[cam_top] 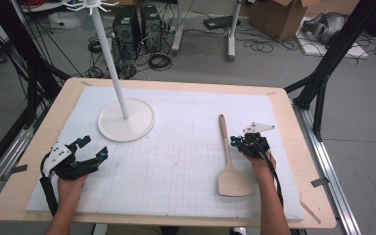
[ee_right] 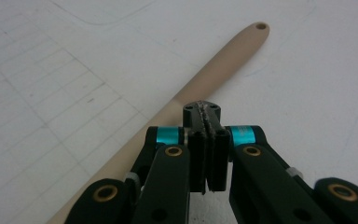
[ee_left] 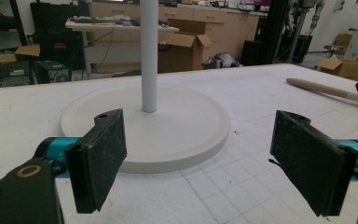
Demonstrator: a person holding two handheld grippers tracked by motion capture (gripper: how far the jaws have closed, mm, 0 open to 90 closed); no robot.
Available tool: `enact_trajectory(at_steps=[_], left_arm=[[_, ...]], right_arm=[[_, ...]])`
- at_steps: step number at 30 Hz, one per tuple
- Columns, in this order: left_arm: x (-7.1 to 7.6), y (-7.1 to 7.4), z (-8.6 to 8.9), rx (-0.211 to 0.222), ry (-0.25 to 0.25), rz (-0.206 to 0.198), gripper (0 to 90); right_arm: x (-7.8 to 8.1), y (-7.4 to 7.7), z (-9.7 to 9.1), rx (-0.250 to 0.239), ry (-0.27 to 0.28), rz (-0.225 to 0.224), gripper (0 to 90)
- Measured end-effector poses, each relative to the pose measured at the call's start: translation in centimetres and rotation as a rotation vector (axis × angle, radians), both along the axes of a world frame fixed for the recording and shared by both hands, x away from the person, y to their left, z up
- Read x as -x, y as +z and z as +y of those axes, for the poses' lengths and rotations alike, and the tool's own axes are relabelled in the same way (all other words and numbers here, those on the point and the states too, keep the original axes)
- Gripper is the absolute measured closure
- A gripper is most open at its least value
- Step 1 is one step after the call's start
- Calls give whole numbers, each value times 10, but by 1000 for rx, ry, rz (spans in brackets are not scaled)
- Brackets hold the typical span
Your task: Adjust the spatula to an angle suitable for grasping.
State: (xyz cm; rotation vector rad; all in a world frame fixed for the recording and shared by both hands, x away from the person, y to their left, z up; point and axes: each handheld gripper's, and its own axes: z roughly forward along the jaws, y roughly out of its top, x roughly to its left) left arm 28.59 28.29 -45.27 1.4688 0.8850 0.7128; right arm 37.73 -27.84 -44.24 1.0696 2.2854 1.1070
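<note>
A wooden spatula [cam_top: 227, 161] lies on the white mat, blade toward me and handle pointing away. My right gripper [cam_top: 236, 142] sits just right of the handle's middle. In the right gripper view its jaws [ee_right: 205, 112] are pressed together with nothing between them, tips hovering over the handle [ee_right: 223, 60]. My left gripper [cam_top: 94, 148] rests at the mat's near left, open. In the left gripper view its two pads [ee_left: 102, 158] stand wide apart, facing the white stand's round base [ee_left: 168, 130]. The spatula handle [ee_left: 321, 88] shows at that view's far right.
A white stand with a tall pole [cam_top: 108, 54] and a disc base [cam_top: 126, 120] occupies the mat's back left. The white gridded mat [cam_top: 176, 161] covers a wooden table [cam_top: 298, 147]. Cables, computer cases and boxes lie on the floor beyond.
</note>
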Motion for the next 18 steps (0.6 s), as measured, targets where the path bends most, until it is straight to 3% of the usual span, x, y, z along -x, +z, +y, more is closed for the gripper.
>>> enact_trajectory(at_steps=[7,15,18], left_arm=[[0,0,0,2,-3,-2,188],[0,0,1,0,-8,0,193],[0,0,1,0,-8,-2,194]], right_arm=[[-18,-2,8,5,14,25,894],[-22,-4,7,-24,7,33,894],[-29,-4,7,0,-16,23,894]])
